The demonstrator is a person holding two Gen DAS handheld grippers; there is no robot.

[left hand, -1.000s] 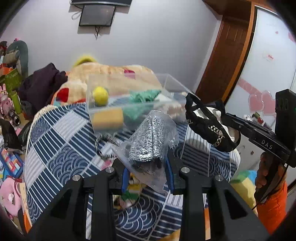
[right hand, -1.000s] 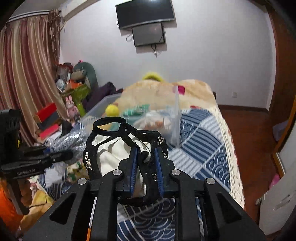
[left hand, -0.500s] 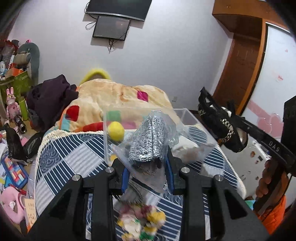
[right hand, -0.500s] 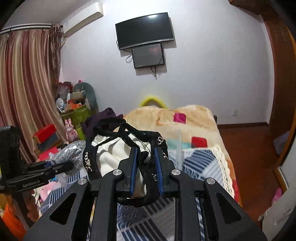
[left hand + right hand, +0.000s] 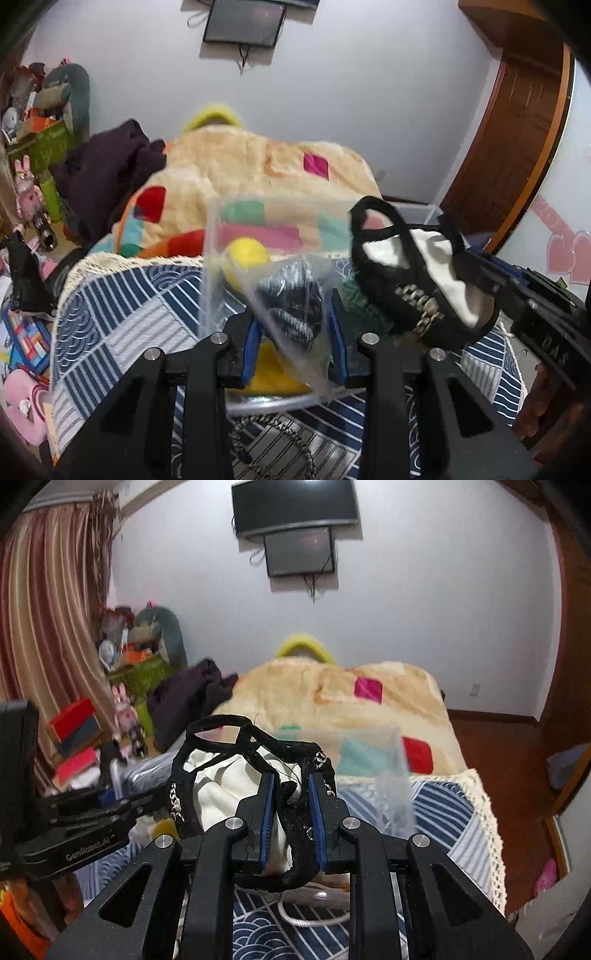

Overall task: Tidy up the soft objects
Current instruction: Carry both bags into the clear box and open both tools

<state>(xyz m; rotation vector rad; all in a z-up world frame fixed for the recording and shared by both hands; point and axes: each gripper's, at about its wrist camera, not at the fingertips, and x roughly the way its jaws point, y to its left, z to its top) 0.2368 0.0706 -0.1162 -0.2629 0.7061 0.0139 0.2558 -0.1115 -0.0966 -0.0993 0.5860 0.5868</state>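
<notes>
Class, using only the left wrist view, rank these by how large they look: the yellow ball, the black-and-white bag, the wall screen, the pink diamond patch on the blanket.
1. black-and-white bag, though it is nearest
2. wall screen
3. yellow ball
4. pink diamond patch

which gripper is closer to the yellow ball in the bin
Left. The left gripper, shut on a plastic bag, sits just in front of the yellow ball. The right gripper, holding the black bag, is off to the ball's right.
</notes>
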